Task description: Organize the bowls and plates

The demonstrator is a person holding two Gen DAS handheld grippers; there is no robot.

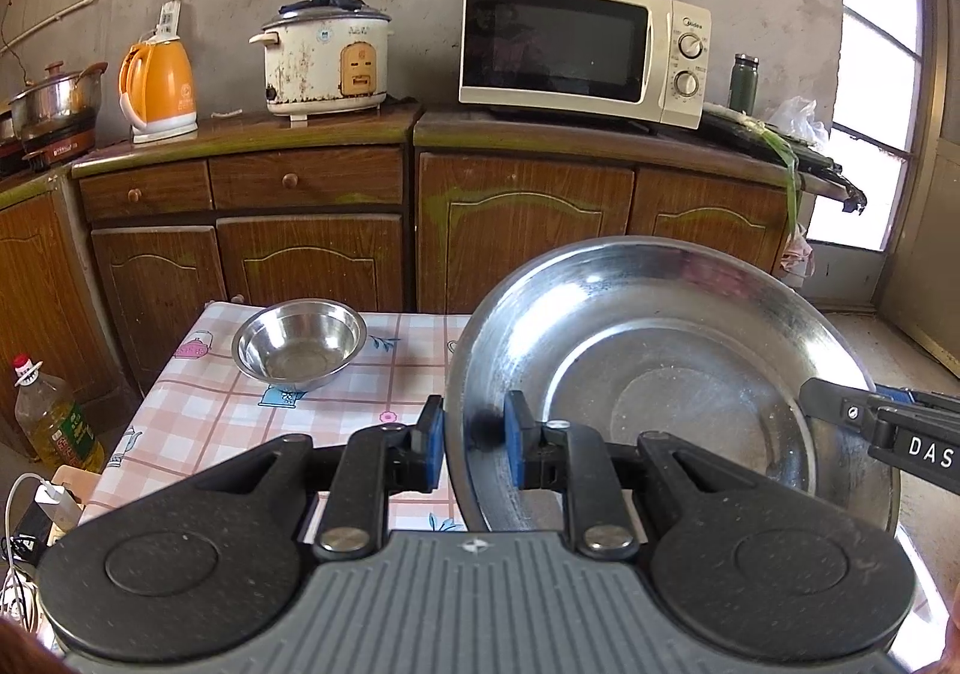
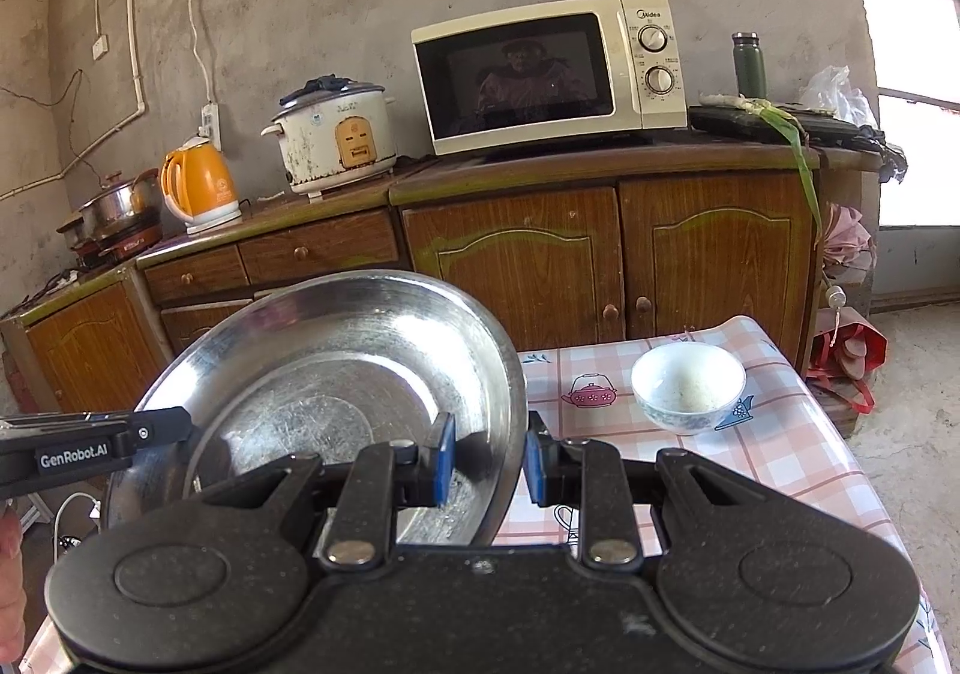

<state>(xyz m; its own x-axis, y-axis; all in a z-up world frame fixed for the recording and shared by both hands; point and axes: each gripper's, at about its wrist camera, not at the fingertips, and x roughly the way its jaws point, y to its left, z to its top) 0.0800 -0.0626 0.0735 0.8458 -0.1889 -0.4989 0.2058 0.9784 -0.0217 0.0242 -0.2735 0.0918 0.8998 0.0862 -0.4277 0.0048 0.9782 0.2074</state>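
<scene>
We hold the steel plate (image 1: 660, 374) between us, tilted, clear of the table (image 1: 198, 410). Our left gripper (image 1: 474, 443) is clenched on its left rim, our right gripper (image 2: 489, 461) on its right rim. The steel bowl (image 1: 299, 343) sits ahead-left, nearer our left hand; the white bowl (image 2: 688, 385) ahead-right, nearer our right.

My left black two-finger gripper (image 1: 474, 434) is clamped on the near-left rim of the large shiny steel basin (image 1: 672, 350); my right black two-finger gripper (image 2: 489, 461) pinches the opposite rim, both tilted slightly downward.
</scene>
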